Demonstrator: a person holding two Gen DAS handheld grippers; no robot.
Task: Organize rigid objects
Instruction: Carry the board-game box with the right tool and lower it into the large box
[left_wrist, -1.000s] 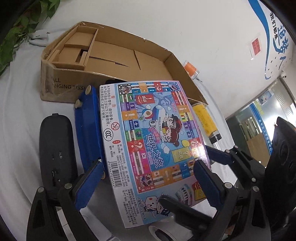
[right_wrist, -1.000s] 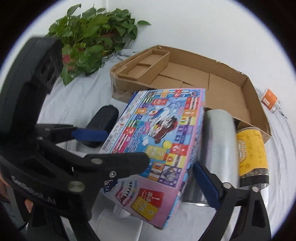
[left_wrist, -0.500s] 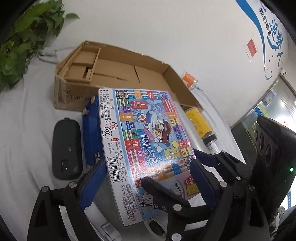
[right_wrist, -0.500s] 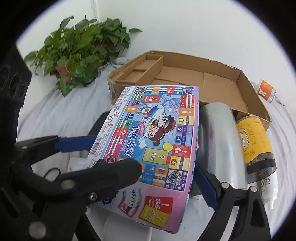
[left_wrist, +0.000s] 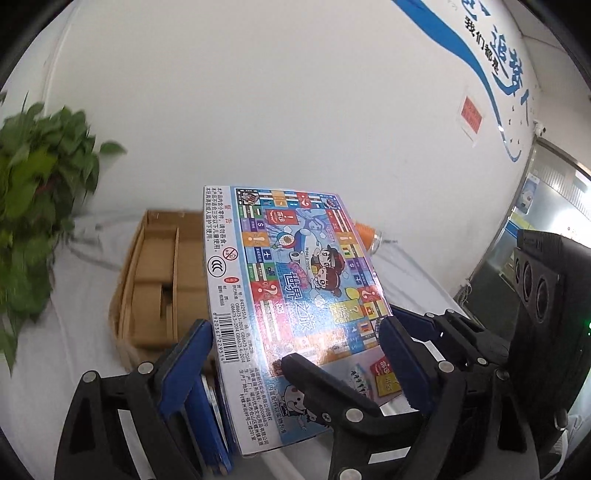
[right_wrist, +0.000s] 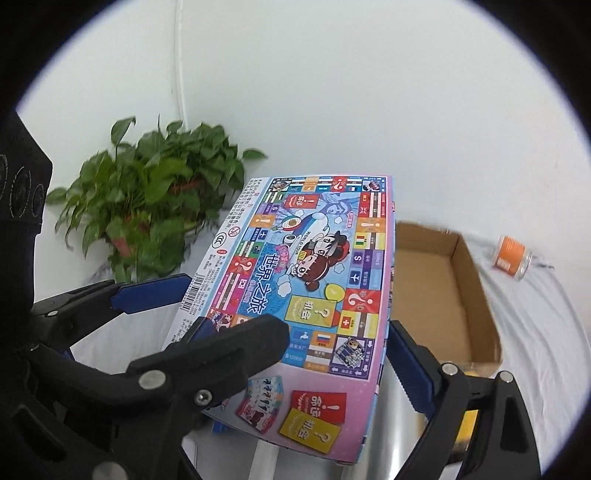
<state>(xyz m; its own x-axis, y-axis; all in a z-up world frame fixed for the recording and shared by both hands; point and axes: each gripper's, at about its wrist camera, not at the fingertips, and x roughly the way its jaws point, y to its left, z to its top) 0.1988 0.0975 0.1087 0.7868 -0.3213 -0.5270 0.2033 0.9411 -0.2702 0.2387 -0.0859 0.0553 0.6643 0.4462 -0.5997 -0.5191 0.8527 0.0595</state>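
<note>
A colourful board-game box (left_wrist: 295, 295) is lifted and tilted up, above the white-covered table. My left gripper (left_wrist: 295, 354) is shut on its near end, blue pads on both long sides. My right gripper (right_wrist: 295, 332) also clamps the box (right_wrist: 306, 295) from the same end; its upper black finger (right_wrist: 229, 350) lies across the box top. The open cardboard box (left_wrist: 159, 280) sits on the table behind and below the game box; its right part shows in the right wrist view (right_wrist: 436, 295).
A green potted plant (right_wrist: 147, 206) stands at the back left by the wall. A small orange jar (right_wrist: 511, 256) lies on the cloth right of the cardboard box. A shiny metal cylinder (right_wrist: 391, 435) and a yellow container (right_wrist: 467, 421) lie under the game box.
Both grippers have raised the game box off the table and tilted its far end upward. The black device and cylinders have dropped out of the left wrist view.
</note>
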